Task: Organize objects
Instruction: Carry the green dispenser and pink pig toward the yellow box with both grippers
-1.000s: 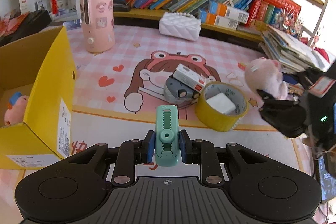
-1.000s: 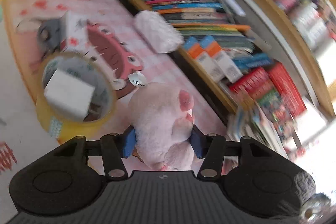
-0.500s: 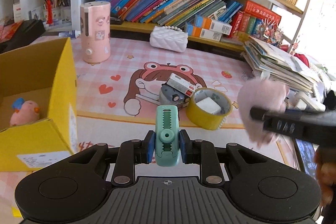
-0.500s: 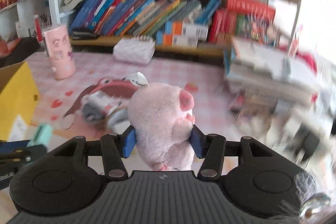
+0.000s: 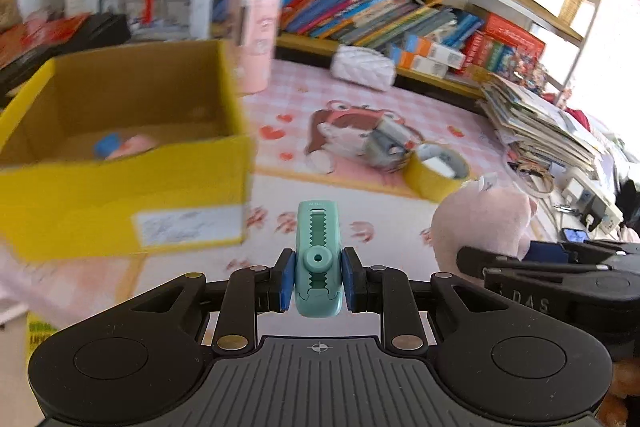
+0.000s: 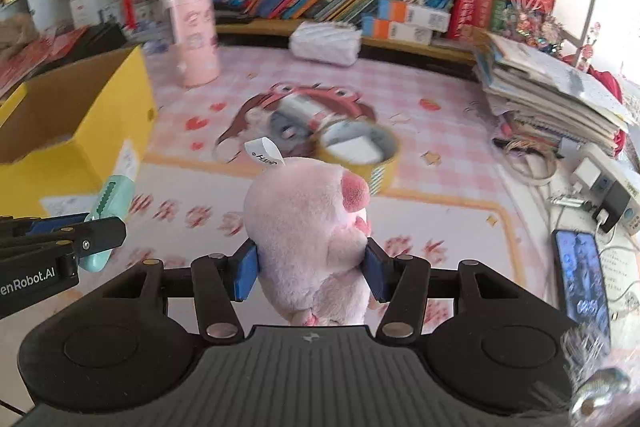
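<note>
My left gripper (image 5: 318,277) is shut on a teal correction-tape dispenser (image 5: 319,255), which sticks up between the blue pads. It hangs above the mat just right of the open yellow box (image 5: 120,183), where a pink toy with a blue part (image 5: 124,145) lies. My right gripper (image 6: 310,269) is shut on a pink plush pig (image 6: 312,227) with a white tag. In the left wrist view the pig (image 5: 480,223) and right gripper (image 5: 496,261) are at the right. In the right wrist view the dispenser (image 6: 110,211) and left gripper (image 6: 94,227) show at the left.
On the pink mat lie a yellow tape roll (image 5: 436,169) with a white block inside, a grey item under a small white box (image 5: 388,143), a pink cylinder (image 5: 254,43) and a white quilted pouch (image 5: 364,67). Bookshelves stand behind; stacked books (image 6: 552,95), cables and a phone (image 6: 582,275) sit right.
Both grippers have swung left toward the yellow box, which now looms larger in the left wrist view. The right gripper with the pig has come close beside the left one.
</note>
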